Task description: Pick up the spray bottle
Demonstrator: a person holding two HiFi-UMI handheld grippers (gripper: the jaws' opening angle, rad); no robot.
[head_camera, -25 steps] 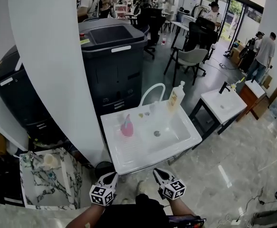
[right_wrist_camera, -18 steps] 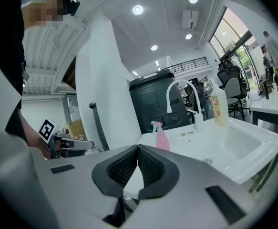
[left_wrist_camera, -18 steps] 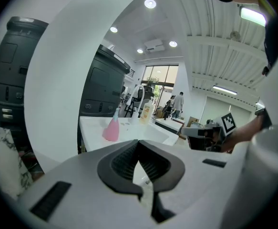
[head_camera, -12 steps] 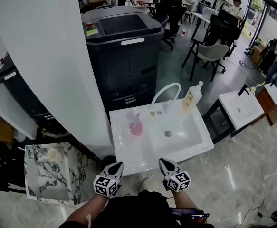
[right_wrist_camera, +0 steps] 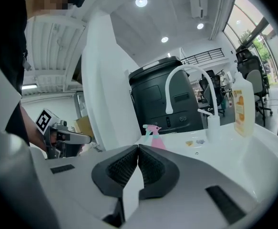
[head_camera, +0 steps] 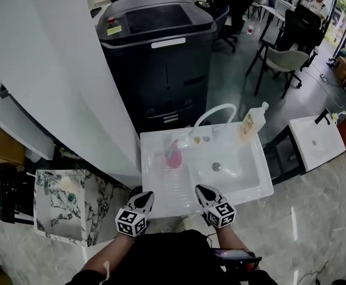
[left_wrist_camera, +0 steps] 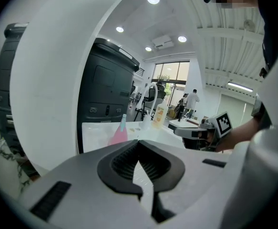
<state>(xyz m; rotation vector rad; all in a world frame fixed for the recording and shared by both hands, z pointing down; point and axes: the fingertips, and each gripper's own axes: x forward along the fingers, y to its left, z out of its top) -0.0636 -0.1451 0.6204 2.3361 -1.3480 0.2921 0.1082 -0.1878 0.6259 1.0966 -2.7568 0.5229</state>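
Observation:
The pink spray bottle [head_camera: 173, 154] stands upright on the left draining part of the white sink [head_camera: 161, 189]. It also shows ahead in the left gripper view, pink spray bottle [left_wrist_camera: 118, 133], and in the right gripper view, pink spray bottle [right_wrist_camera: 154, 137]. My left gripper [head_camera: 144, 198] is at the sink's front edge, short of the bottle, jaws shut and empty. My right gripper [head_camera: 203, 190] is beside it at the same edge, also shut with nothing held. Both are well apart from the bottle.
A white arched faucet [head_camera: 211, 114] and a yellowish soap bottle [head_camera: 251, 124] stand at the sink's back rim. A large dark bin [head_camera: 158, 52] is behind the sink, a white pillar [head_camera: 60, 70] at the left. A marble-patterned basin [head_camera: 63, 209] sits lower left.
The person has stepped closer to the sink. Both grippers have moved forward and now reach its front edge. The bottle has not moved.

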